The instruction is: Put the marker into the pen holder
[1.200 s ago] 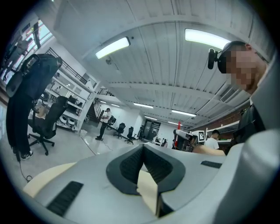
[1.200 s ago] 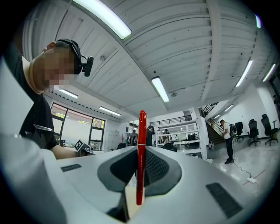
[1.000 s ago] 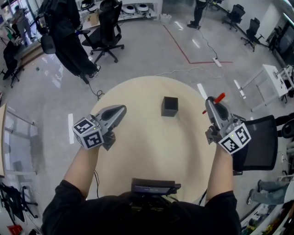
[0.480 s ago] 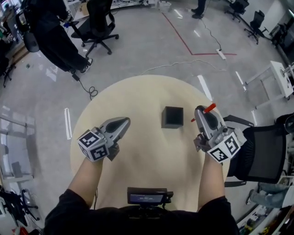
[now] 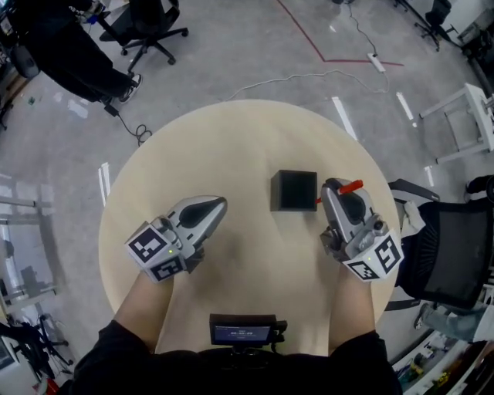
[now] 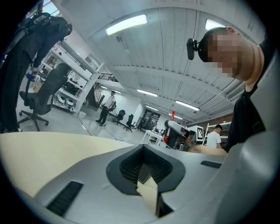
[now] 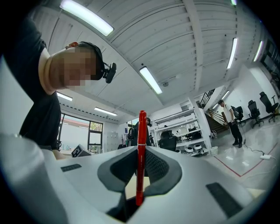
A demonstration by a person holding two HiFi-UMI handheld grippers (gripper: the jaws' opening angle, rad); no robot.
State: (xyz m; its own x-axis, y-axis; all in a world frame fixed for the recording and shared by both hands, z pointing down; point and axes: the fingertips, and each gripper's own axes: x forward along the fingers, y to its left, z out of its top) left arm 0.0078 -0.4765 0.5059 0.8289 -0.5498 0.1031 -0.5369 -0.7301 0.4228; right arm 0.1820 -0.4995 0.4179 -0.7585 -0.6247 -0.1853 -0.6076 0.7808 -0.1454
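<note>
On the round beige table stands a square black pen holder, a little right of centre. My right gripper is just to the right of it, shut on a red marker whose end pokes out past the jaws to the right. In the right gripper view the red marker stands upright between the jaws of my right gripper. My left gripper rests over the table's left half, well clear of the holder, shut and with nothing in it. In its own view my left gripper shows only the table past its jaws.
A small black device sits at the table's near edge. A black office chair stands close off the table's right side. A cable lies on the floor beyond the table, and more chairs stand at the far left.
My right gripper has carried the marker leftward from the table's right edge to just beside the pen holder. The left gripper has hardly moved. The head view has tilted further down.
</note>
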